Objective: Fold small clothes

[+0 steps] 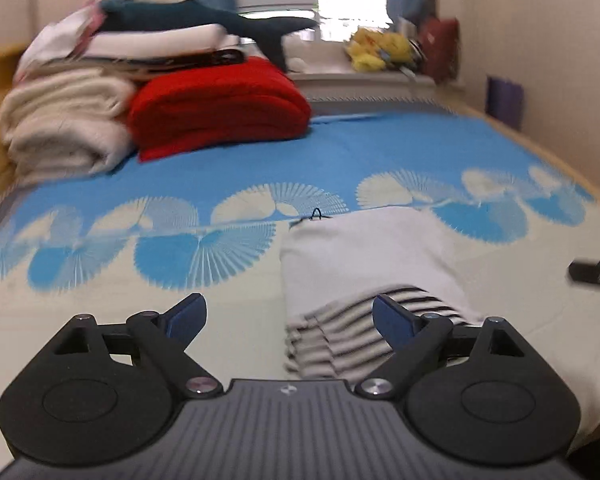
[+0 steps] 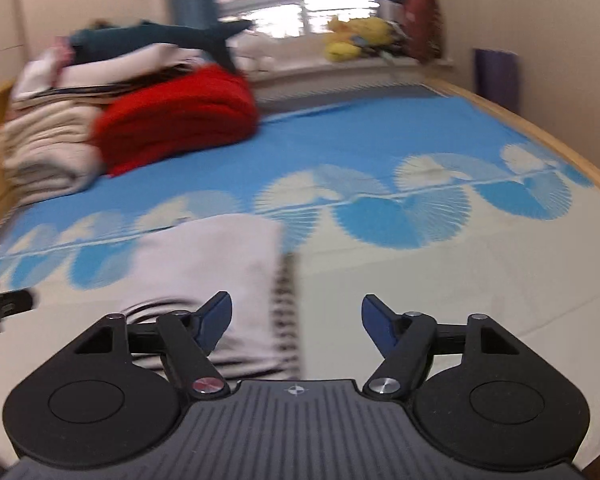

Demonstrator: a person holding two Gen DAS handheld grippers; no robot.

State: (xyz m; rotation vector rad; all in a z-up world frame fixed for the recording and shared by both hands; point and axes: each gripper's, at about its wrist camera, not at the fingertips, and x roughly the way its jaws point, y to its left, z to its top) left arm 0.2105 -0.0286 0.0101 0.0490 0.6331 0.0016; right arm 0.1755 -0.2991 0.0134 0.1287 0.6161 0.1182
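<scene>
A small grey garment (image 1: 364,264) with black-and-white striped edges lies folded flat on the bed, its striped hem nearest me. My left gripper (image 1: 290,314) hovers above its near left corner, jaws wide open with nothing between them. In the right wrist view the same garment (image 2: 216,264) sits left of centre. My right gripper (image 2: 296,316) is open over its near right edge, empty. The tip of the right gripper (image 1: 596,274) shows at the right edge of the left wrist view, and the left gripper's tip (image 2: 4,306) at the left edge of the right wrist view.
The bed (image 1: 340,148) has a blue and cream sheet with fan patterns. At its far left stand folded cream blankets (image 1: 64,128), a red blanket (image 1: 220,108) and a plush shark (image 1: 204,20). Yellow plush toys (image 1: 380,48) rest on the windowsill. A wooden bed edge (image 2: 540,132) runs along the right.
</scene>
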